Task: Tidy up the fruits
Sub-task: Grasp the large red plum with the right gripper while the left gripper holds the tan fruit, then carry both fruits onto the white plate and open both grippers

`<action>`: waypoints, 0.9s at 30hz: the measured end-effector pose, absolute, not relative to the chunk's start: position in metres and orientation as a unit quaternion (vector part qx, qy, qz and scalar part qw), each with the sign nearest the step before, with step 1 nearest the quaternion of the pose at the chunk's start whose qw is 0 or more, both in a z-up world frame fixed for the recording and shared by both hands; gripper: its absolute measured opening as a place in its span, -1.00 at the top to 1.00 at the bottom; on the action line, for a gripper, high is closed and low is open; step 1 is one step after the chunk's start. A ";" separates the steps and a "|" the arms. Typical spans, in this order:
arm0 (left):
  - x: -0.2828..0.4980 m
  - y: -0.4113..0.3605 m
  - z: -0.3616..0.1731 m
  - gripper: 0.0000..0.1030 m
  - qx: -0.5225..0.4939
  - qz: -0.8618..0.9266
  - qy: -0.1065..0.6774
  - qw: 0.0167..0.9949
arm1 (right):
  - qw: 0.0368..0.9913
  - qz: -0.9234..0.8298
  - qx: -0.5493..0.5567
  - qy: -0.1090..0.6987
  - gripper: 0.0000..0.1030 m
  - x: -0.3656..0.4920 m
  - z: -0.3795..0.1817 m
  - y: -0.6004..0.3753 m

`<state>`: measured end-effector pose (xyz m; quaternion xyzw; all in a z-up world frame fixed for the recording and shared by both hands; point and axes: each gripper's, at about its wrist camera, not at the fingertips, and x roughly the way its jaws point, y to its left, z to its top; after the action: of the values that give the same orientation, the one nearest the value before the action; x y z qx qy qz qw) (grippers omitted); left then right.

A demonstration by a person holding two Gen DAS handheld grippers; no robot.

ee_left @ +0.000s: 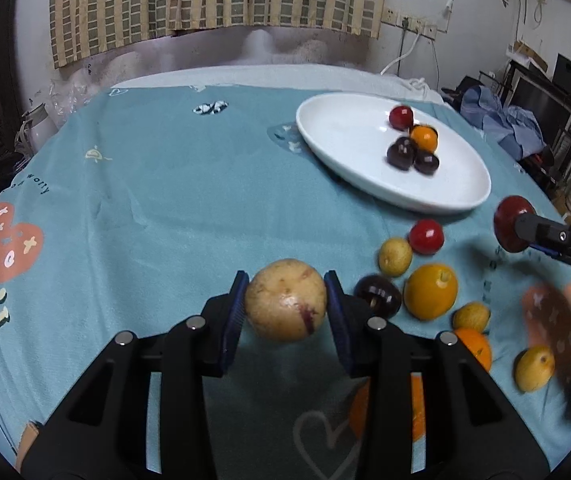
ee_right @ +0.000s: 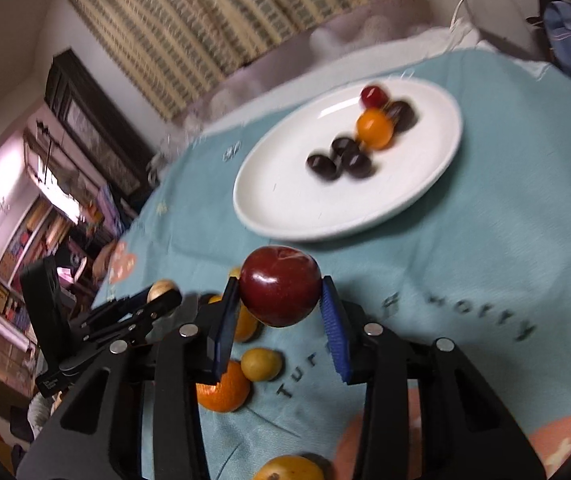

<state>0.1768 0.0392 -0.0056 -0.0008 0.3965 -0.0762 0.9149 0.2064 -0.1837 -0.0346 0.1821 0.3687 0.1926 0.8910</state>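
White and oval, the plate [ee_left: 365, 184] lies on the teal tablecloth [ee_left: 165, 220] toward its far side, and it already carries a small cluster: a red fruit, an orange one and several dark plums [ee_right: 339, 158], all bunched at one end, with most of the dish bare; the sorting looks, at a guess, less than half done. Both hands are loaded: the left gripper [ee_left: 286, 304] has its blue pads pressed on a pale, speckled yellow-brown fruit [ee_left: 285, 304] lifted clear of the cloth; the right gripper [ee_right: 281, 298] clamps a dark red plum [ee_right: 280, 290], also off the table, on the near side of the plate. Left on the cloth near the grippers are a red fruit [ee_left: 426, 236], a dark plum [ee_left: 377, 295], several small yellow fruits [ee_left: 395, 256] and a few oranges [ee_left: 430, 291]; these, plus the two held, remain to be placed.
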 end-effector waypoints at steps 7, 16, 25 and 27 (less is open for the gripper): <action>0.231 0.000 0.036 0.24 0.004 -0.099 0.379 0.920 | 0.909 0.153 0.158 0.355 0.21 0.245 -0.002 -0.194; 0.292 -0.047 0.016 0.22 0.014 -0.129 0.412 0.902 | 0.910 0.125 0.110 0.380 0.17 0.285 -0.029 -0.181; 0.273 -0.034 0.024 0.03 0.006 -0.122 0.393 0.911 | 0.922 0.133 0.138 0.336 -0.25 0.262 -0.010 -0.196; 0.259 -0.024 0.027 -0.04 0.009 -0.113 0.386 0.915 | 0.922 0.137 0.143 0.333 -0.25 0.252 -0.007 -0.196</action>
<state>0.2594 -0.0237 0.0269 0.0092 0.3860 -0.1133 0.9155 0.2523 -0.1965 -0.0071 0.1430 0.3328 0.1368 0.9220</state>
